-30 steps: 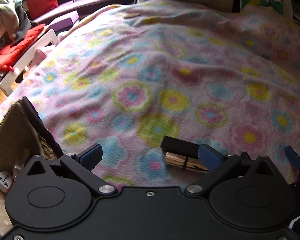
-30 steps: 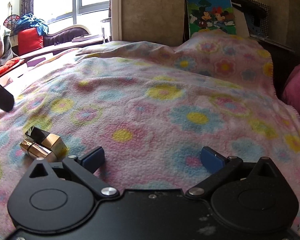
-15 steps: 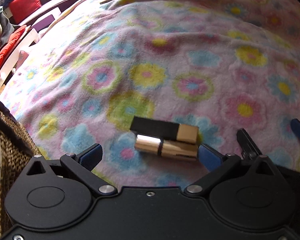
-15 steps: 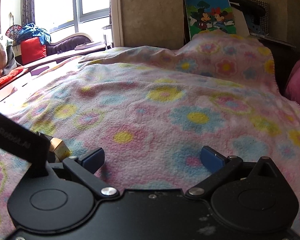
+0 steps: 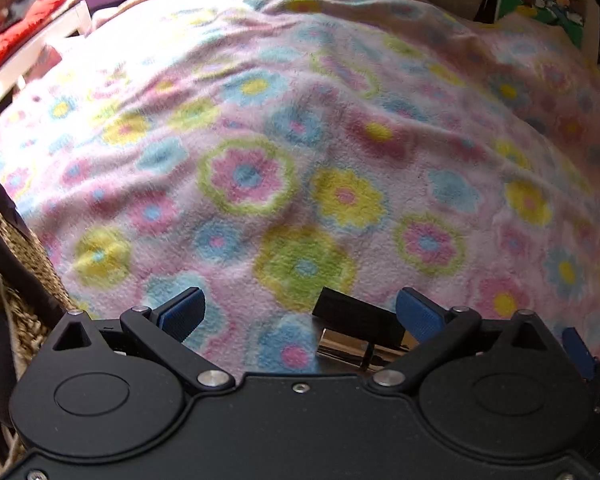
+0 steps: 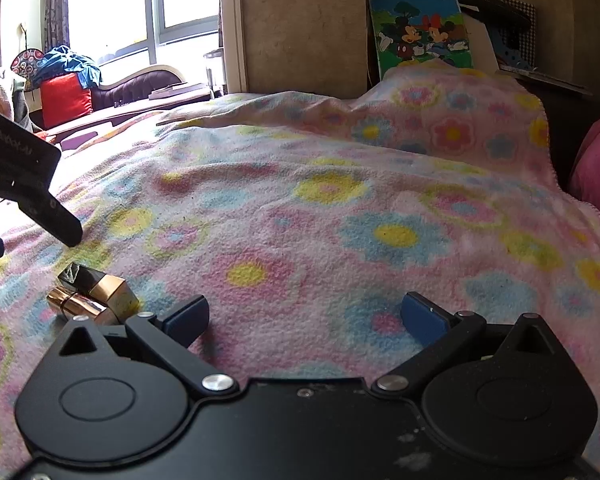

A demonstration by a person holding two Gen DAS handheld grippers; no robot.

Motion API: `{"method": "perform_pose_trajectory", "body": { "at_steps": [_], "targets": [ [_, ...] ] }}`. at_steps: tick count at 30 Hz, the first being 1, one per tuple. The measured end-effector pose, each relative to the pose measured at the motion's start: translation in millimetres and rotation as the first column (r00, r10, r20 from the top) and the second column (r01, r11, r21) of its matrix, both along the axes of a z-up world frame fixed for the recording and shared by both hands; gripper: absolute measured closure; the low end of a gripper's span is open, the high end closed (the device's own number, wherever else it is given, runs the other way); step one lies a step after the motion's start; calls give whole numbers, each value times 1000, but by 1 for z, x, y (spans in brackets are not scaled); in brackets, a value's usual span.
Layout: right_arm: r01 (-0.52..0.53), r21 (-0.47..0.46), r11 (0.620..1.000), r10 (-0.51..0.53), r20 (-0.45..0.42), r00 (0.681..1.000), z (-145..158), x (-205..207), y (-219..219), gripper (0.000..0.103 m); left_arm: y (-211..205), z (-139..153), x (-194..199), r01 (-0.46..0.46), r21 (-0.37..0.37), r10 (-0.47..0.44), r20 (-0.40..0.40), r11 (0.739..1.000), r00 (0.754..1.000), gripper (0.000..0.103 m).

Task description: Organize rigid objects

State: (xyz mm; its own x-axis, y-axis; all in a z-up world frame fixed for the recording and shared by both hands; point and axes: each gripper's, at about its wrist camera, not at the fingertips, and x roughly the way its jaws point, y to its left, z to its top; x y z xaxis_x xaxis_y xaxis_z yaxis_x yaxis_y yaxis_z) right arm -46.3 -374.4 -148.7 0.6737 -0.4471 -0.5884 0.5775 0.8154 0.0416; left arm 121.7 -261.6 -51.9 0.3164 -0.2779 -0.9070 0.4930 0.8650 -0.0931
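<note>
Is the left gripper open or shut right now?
Open. The left gripper has its blue pads spread wide apart, empty, over the blanket; the lipstick lies just below it.

Flowered blanket [image 6: 340, 220] carries a black-gold box [image 6: 96, 282] beside a lipstick [image 6: 76, 305].

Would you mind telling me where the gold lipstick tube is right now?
The gold lipstick tube lies on the flowered blanket beside the black-and-gold box, left of the right gripper; in the left wrist view it sits near the lower right.
</note>
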Motion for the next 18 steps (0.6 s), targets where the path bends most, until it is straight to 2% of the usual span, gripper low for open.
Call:
{"method": "perform_pose_trajectory", "body": {
  "at_steps": [7,11,14,16,18],
  "targets": [
    [2,-29,1000,-3,-63,998,8,9,7,0,6,0,3,-20,-35,19,-37,999,999,5],
    [-42,17,999,43,-50,998,26,12,34,0,13,11,6,-38,-63,37,-20,997,999,5],
    [-94,2,996,94,-30,995,35,24,68,0,17,23,6,-31,-88,32,8,996,999,5],
    [-110,6,994,110,-40,993,34,39,86,0,20,31,6,-23,-93,26,35,995,999,5],
    [-82,35,996,84,-54,995,28,53,96,0,22,38,6,-21,-94,26,58,995,998,5]
  ]
}}
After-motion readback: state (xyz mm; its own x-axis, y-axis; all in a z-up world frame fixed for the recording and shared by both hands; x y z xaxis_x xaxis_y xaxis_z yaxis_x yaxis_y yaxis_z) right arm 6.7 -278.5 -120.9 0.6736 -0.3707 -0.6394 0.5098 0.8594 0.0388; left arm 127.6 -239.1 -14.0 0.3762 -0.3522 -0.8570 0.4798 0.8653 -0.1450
